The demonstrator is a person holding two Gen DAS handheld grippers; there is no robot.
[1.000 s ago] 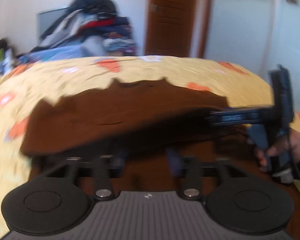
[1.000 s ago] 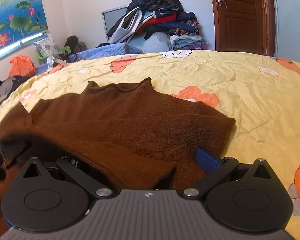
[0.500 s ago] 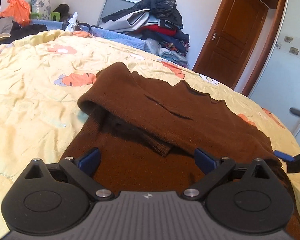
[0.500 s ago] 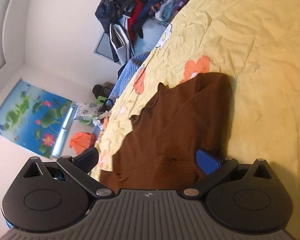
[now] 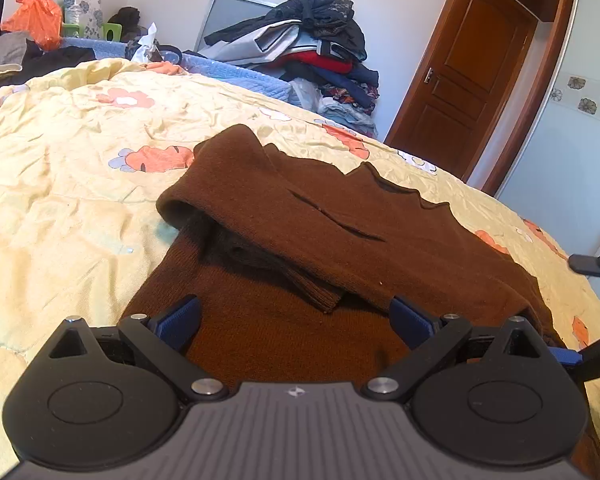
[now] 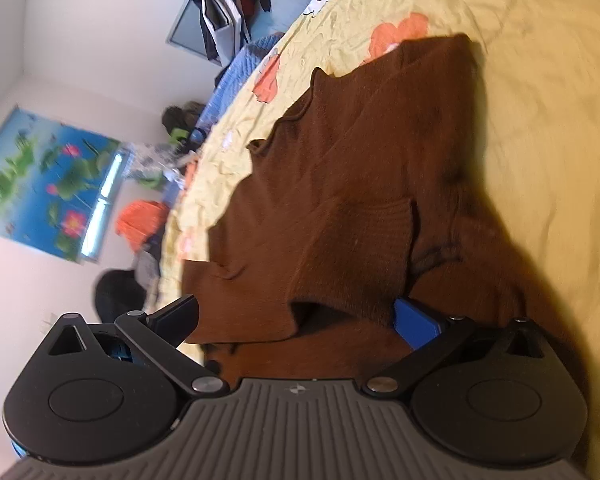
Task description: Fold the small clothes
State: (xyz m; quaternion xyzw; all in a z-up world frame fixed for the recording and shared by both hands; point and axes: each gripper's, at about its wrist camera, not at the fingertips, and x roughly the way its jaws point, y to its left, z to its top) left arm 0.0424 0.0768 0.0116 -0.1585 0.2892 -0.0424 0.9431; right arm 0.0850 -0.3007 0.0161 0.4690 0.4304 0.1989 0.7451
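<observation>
Sweater (image 5: 340, 240) lies part-folded on bed (image 5: 60, 200), left gripper (image 5: 296, 320) and right gripper (image 6: 296, 316) both spread, holding nothing; loose sleeve may slip undone.

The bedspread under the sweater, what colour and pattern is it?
Pale yellow bedspread with orange flowers, clearest in the left wrist view.

Since one second ago, the left claw (image 5: 294, 322) has opened from nearly closed to wide, its blue pads apart at lower centre over the brown sweater (image 5: 340, 240). The sleeve (image 5: 260, 216), previously spread out, now lies folded across the sweater body. In the right wrist view, the scene has rolled sideways; the right claw (image 6: 296, 316) stands open, the sweater's hem between its pads.
</observation>
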